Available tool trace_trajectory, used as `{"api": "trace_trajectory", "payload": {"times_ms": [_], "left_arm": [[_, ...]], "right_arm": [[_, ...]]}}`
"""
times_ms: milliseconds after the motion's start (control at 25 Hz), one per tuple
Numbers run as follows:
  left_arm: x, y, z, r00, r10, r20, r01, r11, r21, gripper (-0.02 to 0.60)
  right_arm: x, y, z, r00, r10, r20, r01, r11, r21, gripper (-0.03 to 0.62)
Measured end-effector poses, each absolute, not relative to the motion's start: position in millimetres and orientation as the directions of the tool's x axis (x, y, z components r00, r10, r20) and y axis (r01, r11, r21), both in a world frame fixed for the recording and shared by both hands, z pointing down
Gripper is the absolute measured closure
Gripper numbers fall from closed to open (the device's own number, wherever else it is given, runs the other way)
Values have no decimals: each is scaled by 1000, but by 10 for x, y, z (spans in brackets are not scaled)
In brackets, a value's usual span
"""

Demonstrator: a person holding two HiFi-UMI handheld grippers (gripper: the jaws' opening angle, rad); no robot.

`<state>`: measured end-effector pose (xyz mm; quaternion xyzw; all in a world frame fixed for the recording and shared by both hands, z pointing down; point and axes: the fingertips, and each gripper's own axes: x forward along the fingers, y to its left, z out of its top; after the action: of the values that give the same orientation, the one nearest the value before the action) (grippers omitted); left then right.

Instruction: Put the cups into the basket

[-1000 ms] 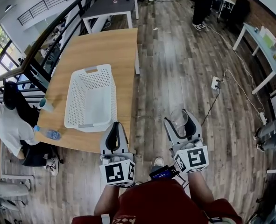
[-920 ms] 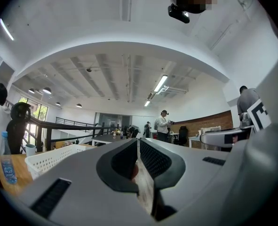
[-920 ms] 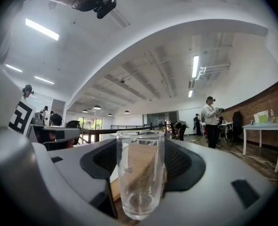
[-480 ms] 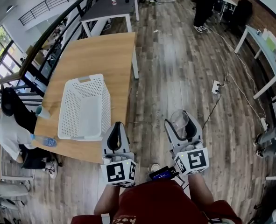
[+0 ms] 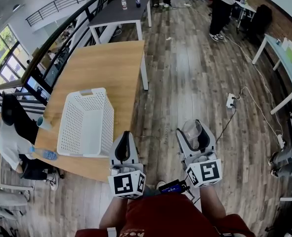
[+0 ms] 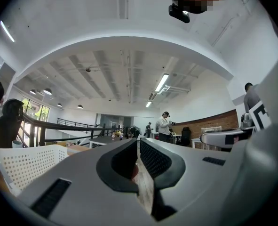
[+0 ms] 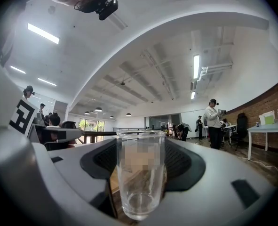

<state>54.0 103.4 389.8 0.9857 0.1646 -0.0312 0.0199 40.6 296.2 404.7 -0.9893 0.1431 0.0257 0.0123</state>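
**Glass in the right tongs, basket ahead and to the left**

The clear cup (image 5: 191, 129) stands upright, mouth up, clamped by its sides in the right tongs (image 5: 192, 133). The right gripper view shows the two jaws pressed against the glass (image 7: 141, 173). It hangs over the floor, off the right edge of the surface (image 5: 106, 63).

The white basket (image 5: 85, 125) sits empty toward the near-left corner of that surface, its long axis running away from the person. From the held cup it lies forward and well to the left. The left tongs (image 5: 123, 146) are between the two, with jaws drawn together on nothing.

A second, pale cup (image 5: 43, 123) stands at the left edge, just beside the basket. The left tongs are likely nearer to that one.
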Motion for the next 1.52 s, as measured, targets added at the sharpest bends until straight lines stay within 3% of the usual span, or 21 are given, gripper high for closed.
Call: {"api": "trace_trajectory", "payload": {"times_ms": [880,1520], "left_arm": [[1684,1383,4051,907,417,-59,420,-904,78,558],[2665,810,3990,950,307,-51,310,-945,100,558]], "right_arm": [[1329,3278,4016,980,-195,-48,-195,-981,17,309],[2575,2659,3842,951,-305,-50,-303,-952,42,309]]}}
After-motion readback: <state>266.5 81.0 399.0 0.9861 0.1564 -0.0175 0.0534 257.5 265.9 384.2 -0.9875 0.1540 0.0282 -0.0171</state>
